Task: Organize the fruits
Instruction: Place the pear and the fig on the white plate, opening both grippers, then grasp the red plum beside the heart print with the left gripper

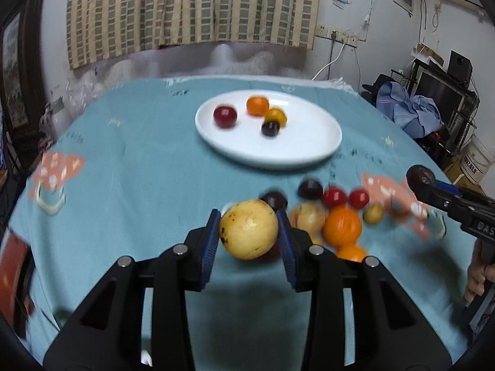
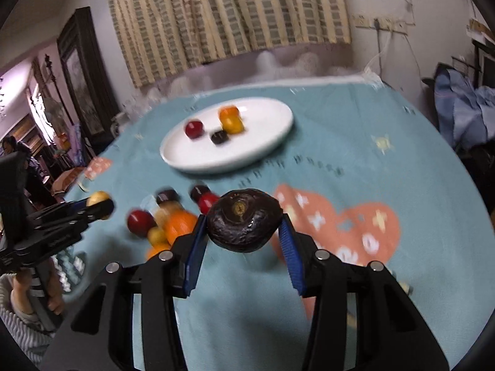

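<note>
My left gripper [image 1: 249, 230] is shut on a large yellow fruit [image 1: 249, 228] and holds it above the blue tablecloth. My right gripper [image 2: 244, 225] is shut on a dark brown wrinkled fruit [image 2: 243, 224]; it also shows at the right of the left wrist view [image 1: 420, 179]. A white oval plate [image 1: 303, 148] lies farther back, with a red fruit [image 1: 225, 117], two orange fruits [image 1: 257, 105] and a dark plum [image 1: 270, 128] on it. A pile of loose fruit lies by the left gripper: an orange [image 1: 342, 225], red ones [image 1: 334, 197] and dark ones [image 1: 309, 188].
The round table [image 1: 123, 167] has a blue cloth with orange patches. A striped curtain [image 1: 191, 9] hangs on the wall behind. Shelves with clothes and a bucket [image 1: 478, 160] stand at the right. A red object [image 1: 12, 266] lies at the table's left edge.
</note>
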The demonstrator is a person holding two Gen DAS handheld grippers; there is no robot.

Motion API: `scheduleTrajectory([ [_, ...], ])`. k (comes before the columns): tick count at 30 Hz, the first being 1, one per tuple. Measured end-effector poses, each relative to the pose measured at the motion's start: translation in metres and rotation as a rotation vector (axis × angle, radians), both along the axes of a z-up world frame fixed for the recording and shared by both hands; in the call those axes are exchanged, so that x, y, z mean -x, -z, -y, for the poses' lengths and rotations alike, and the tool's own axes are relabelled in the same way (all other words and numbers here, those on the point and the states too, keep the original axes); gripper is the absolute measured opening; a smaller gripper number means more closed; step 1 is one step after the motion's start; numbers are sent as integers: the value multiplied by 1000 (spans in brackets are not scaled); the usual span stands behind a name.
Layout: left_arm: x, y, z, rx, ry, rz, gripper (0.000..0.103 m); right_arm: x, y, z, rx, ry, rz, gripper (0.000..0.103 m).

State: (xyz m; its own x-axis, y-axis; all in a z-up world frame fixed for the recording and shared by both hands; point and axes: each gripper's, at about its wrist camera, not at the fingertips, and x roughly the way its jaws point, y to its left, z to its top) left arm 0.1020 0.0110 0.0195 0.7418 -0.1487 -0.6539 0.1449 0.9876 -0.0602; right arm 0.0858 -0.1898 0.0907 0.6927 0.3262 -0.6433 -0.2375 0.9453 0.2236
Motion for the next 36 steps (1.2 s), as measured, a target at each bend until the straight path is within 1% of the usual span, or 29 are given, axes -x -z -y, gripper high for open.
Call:
scheduleTrajectory([
  [3,-31,-18,9,-20,4,16,37,-24,-18,-12,27,-13,27,47],
  [6,-71,-23,20,-21,11,10,37,-58,-20,-28,55,-24,30,47],
  [9,-101,-16,26,-20,10,-11,37,-96,-5,-39,65,-31,-13,47],
  [12,-132,-1,26,-4,-1,-46,37,-129,16,-48,88,-33,-62,47],
  [15,-153,14,24,24,-8,-83,38,-155,35,-49,56,-37,-138,48],
  [16,-157,19,23,31,-10,-93,38,-160,39,-49,45,-29,-159,51],
  [17,-159,22,22,35,-8,-97,41,-162,39,-49,40,-22,-165,64],
  [18,-158,23,22,35,-6,-96,44,-162,38,-48,35,-11,-157,67],
  [19,-156,23,21,31,-11,-91,51,-161,33,-46,34,-1,-133,67],
  [20,-154,21,21,25,-16,-83,54,-158,28,-44,34,6,-114,67],
  [23,-140,10,16,21,-29,-59,54,-143,7,-34,-6,21,-79,67],
  [25,-122,0,12,25,-37,-41,59,-126,-10,-22,-60,33,-62,68],
  [27,-101,-8,9,16,-49,-19,61,-101,-25,-7,-127,52,-46,77],
  [28,-84,-12,8,7,-54,-8,62,-91,-29,-2,-153,61,-38,79],
  [30,-64,-12,7,-2,-57,-2,64,-63,-36,11,-199,78,-10,87],
  [32,-36,-6,8,-17,-68,-3,70,-38,-37,20,-217,98,20,88],
  [33,-30,-3,8,-20,-71,-6,70,-25,-35,24,-225,106,32,90],
  [36,-8,15,8,-16,-80,-27,70,0,-21,33,-247,117,64,91],
])
